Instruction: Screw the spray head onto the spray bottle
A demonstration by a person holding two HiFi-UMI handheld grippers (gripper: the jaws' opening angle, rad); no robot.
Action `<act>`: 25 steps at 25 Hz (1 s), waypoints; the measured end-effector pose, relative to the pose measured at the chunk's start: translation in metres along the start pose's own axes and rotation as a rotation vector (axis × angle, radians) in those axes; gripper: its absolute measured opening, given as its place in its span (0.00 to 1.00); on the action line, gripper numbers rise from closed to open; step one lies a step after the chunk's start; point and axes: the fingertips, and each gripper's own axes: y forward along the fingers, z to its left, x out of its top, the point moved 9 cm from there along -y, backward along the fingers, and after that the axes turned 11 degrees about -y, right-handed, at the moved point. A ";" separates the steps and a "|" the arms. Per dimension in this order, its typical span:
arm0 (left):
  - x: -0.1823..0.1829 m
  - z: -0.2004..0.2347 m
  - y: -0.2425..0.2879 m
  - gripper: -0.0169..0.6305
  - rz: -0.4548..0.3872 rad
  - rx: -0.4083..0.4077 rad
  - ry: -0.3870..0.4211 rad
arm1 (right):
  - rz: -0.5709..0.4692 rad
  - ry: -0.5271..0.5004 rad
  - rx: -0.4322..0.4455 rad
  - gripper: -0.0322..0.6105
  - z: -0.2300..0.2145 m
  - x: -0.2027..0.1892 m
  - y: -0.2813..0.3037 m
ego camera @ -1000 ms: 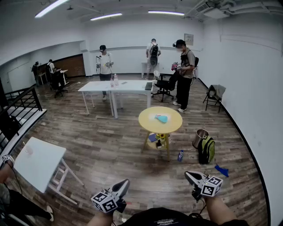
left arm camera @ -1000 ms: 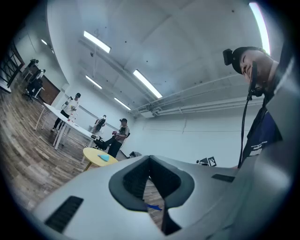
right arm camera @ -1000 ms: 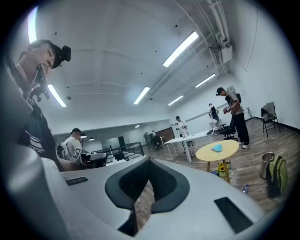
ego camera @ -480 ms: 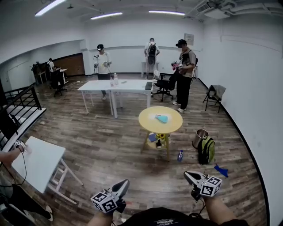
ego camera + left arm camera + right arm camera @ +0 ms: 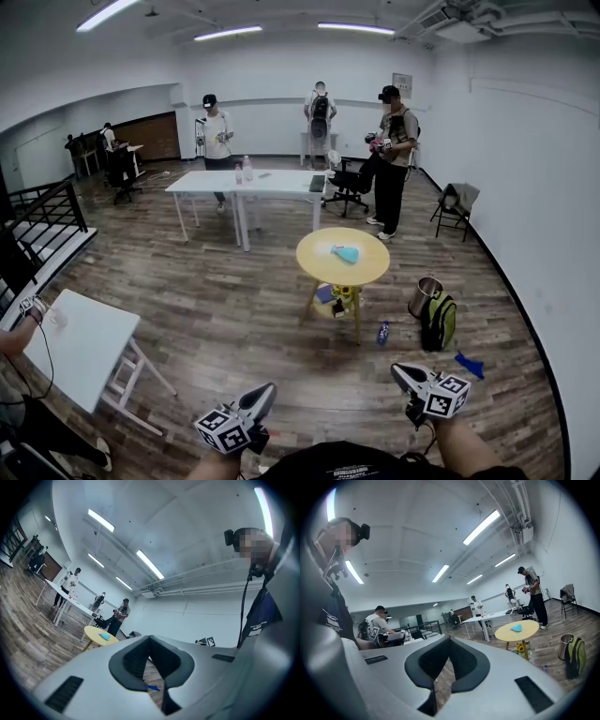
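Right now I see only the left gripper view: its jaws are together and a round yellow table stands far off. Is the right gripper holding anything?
Observer: No. The right gripper has its jaws together, with nothing between them.
Operator: Is anything under that table? My gripper's body blocks it.
Observer: Yes. The head view shows yellow flowers beneath the yellow table.
Operator: And on the floor to its right?
Observer: What looks like a small blue bottle lies there. Further right, a metal bin stands with a green backpack beside it.
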 end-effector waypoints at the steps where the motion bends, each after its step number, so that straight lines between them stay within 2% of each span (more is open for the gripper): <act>1: 0.003 0.004 -0.003 0.04 0.000 -0.001 -0.001 | 0.000 -0.003 -0.004 0.09 0.002 0.001 0.004; 6: 0.017 0.026 -0.027 0.04 0.000 -0.002 -0.008 | 0.001 -0.002 -0.023 0.09 0.020 0.004 0.031; 11: 0.017 0.065 -0.055 0.04 0.015 0.006 -0.028 | 0.020 0.004 -0.028 0.11 0.047 -0.014 0.063; 15: 0.026 0.086 -0.050 0.04 0.034 0.003 -0.062 | 0.037 0.020 -0.040 0.13 0.049 -0.016 0.080; 20: 0.030 0.100 -0.013 0.04 0.066 -0.014 -0.057 | 0.041 0.047 -0.066 0.13 0.015 -0.021 0.087; 25: 0.039 0.102 0.061 0.04 0.069 0.010 -0.017 | -0.012 0.082 -0.044 0.13 -0.069 -0.025 0.097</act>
